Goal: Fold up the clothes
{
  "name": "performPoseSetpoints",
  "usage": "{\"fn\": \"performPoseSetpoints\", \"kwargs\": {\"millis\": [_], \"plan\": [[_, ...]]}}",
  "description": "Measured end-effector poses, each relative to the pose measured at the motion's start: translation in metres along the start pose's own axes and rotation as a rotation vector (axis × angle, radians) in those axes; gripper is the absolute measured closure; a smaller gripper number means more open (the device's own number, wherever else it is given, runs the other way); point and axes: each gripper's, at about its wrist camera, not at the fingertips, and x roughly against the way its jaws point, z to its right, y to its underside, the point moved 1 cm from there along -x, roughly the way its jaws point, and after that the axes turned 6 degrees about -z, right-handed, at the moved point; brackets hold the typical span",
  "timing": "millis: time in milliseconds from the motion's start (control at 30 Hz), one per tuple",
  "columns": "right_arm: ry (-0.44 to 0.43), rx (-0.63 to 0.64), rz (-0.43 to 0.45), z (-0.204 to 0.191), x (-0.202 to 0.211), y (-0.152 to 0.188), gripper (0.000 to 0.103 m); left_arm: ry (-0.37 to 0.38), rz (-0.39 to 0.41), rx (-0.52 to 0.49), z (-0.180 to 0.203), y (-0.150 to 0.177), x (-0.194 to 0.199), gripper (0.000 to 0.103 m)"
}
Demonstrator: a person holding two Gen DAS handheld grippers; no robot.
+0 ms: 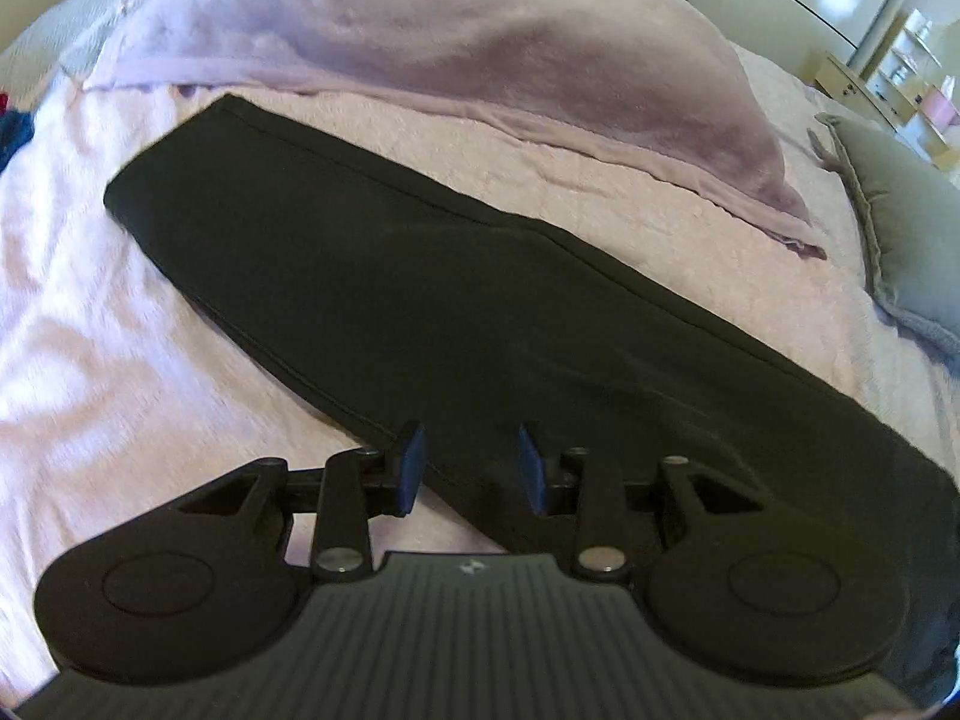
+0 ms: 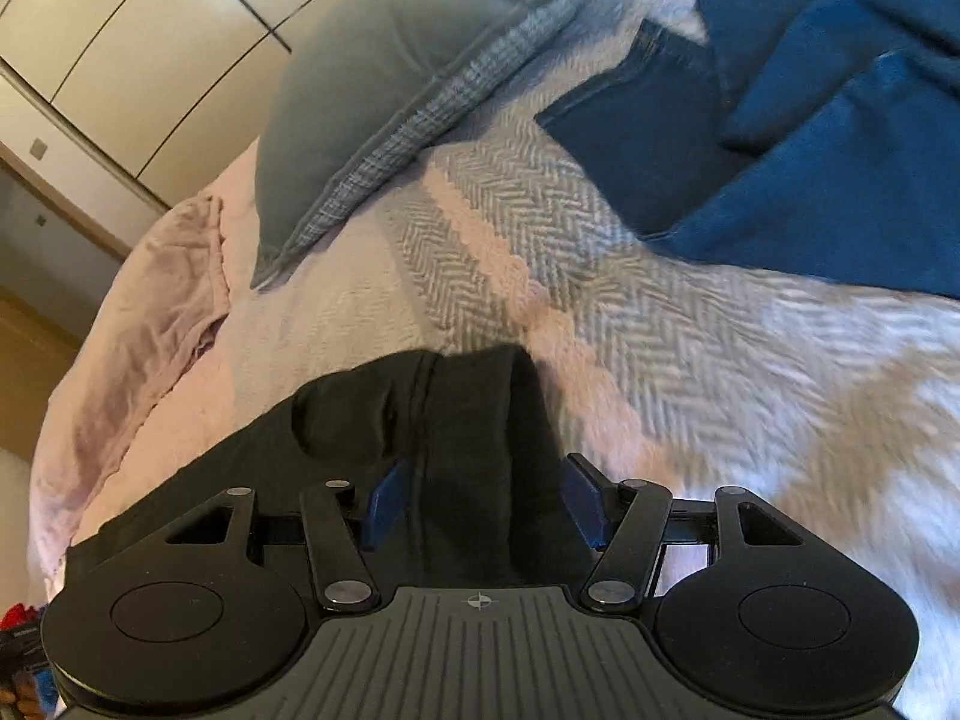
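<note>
**One black garment laid out on the bed, two grippers at its ends**

A single long black garment (image 1: 384, 276) lies flat and folded lengthwise on the pale pink bedspread (image 1: 90, 312), running diagonally from the upper left toward the lower right in the left wrist view. One seam line runs along its upper edge.

The left gripper (image 1: 471, 462) hovers over the near edge of this garment with its two blue-padded fingers (image 1: 413, 462) spread apart; the black fabric shows in the gap between them, and whether they touch it cannot be told.

In the right wrist view, the right gripper (image 2: 480, 504) also has its two fingers (image 2: 384, 504) held apart, with a bunched end of the black garment (image 2: 468, 420) sitting between them. The pads stand on either side of the fabric without visibly pressing it.

Around the garment there are:
- one lilac blanket (image 1: 456, 60), rumpled along the far side of the bed;
- one grey pillow (image 2: 384, 72) with a woven border;
- one herringbone throw (image 2: 630, 312) in grey and white;
- a heap of blue clothing (image 2: 810, 120), its count unclear, lying on that throw well apart from the black piece.
</note>
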Motion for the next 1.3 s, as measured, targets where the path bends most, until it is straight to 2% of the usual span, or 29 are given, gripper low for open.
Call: {"fn": "performPoseSetpoints", "kwargs": {"millis": [67, 100, 133, 200, 267, 333, 367, 433, 467, 533, 567, 600, 633, 667, 700, 767, 800, 833, 867, 1100, 1133, 1233, 1300], "plan": [[-0.002, 0.013, -0.019, 0.002, -0.013, -0.009, 0.055, -0.004, -0.009, 0.028, 0.003, 0.0, -0.001, 0.075], [0.004, 0.042, -0.015, 0.0, -0.014, -0.012, 0.076, -0.009, -0.011, 0.035, 0.004, 0.001, -0.001, 0.077], [-0.001, 0.076, -0.002, -0.002, -0.011, -0.014, 0.082, -0.016, -0.012, 0.038, 0.006, 0.002, 0.0, 0.077], [-0.016, 0.136, 0.028, -0.006, -0.002, -0.017, 0.088, -0.031, -0.014, 0.032, 0.009, 0.002, 0.0, 0.077], [-0.057, 0.157, 0.086, -0.006, 0.013, -0.018, 0.091, -0.046, -0.012, 0.02, 0.013, 0.004, 0.0, 0.077], [-0.013, 0.169, 0.116, -0.002, 0.009, -0.018, 0.094, -0.059, -0.017, 0.014, 0.017, 0.006, -0.003, 0.077], [0.035, 0.154, 0.114, 0.005, 0.001, -0.019, 0.103, -0.065, -0.026, 0.016, 0.02, 0.008, -0.006, 0.077], [0.187, 0.049, 0.071, 0.031, -0.025, -0.026, 0.103, -0.071, -0.043, 0.016, 0.025, 0.01, -0.011, 0.078], [0.212, -0.018, 0.06, 0.043, -0.032, -0.029, 0.103, -0.069, -0.052, 0.012, 0.028, 0.011, -0.012, 0.078], [0.027, -0.181, 0.09, 0.058, -0.012, -0.032, 0.1, -0.06, -0.045, -0.016, 0.033, 0.013, -0.009, 0.078], [-0.036, -0.164, 0.106, 0.053, 0.003, -0.029, 0.097, -0.058, -0.039, -0.031, 0.035, 0.014, -0.007, 0.078], [-0.091, -0.137, 0.107, 0.048, 0.017, -0.026, 0.082, -0.051, -0.04, -0.032, 0.036, 0.016, -0.006, 0.078], [-0.125, -0.087, 0.069, 0.043, 0.027, -0.019, 0.052, -0.042, -0.044, -0.028, 0.037, 0.017, -0.006, 0.078], [-0.154, -0.044, 0.028, 0.038, 0.036, -0.012, 0.039, -0.032, -0.047, -0.024, 0.038, 0.018, -0.005, 0.078], [-0.172, -0.018, -0.022, 0.034, 0.041, -0.003, 0.037, -0.023, -0.051, -0.02, 0.039, 0.019, -0.005, 0.078], [-0.19, 0.01, -0.132, 0.033, 0.043, 0.017, 0.039, -0.005, -0.059, -0.011, 0.041, 0.021, -0.004, 0.078], [-0.195, 0.027, -0.175, 0.032, 0.043, 0.026, 0.05, 0.004, -0.063, -0.007, 0.042, 0.022, -0.003, 0.078], [-0.202, 0.046, -0.197, 0.031, 0.042, 0.033, 0.067, 0.013, -0.067, -0.002, 0.043, 0.023, -0.003, 0.078], [-0.204, 0.055, -0.199, 0.03, 0.041, 0.038, 0.07, 0.022, -0.07, 0.002, 0.044, 0.025, -0.002, 0.078], [-0.238, 0.017, -0.188, 0.029, 0.029, 0.04, 0.073, 0.075, -0.088, 0.022, 0.05, 0.033, 0.005, 0.078], [-0.221, 0.036, -0.18, 0.025, 0.031, 0.039, 0.1, 0.078, -0.089, 0.02, 0.051, 0.035, 0.007, 0.078], [-0.095, 0.194, -0.114, -0.009, 0.047, 0.039, 0.101, 0.087, -0.083, 0.011, 0.053, 0.042, 0.014, 0.078], [-0.042, 0.172, -0.088, -0.007, 0.047, 0.042, 0.102, 0.09, -0.081, 0.007, 0.054, 0.048, 0.017, 0.078]]}}
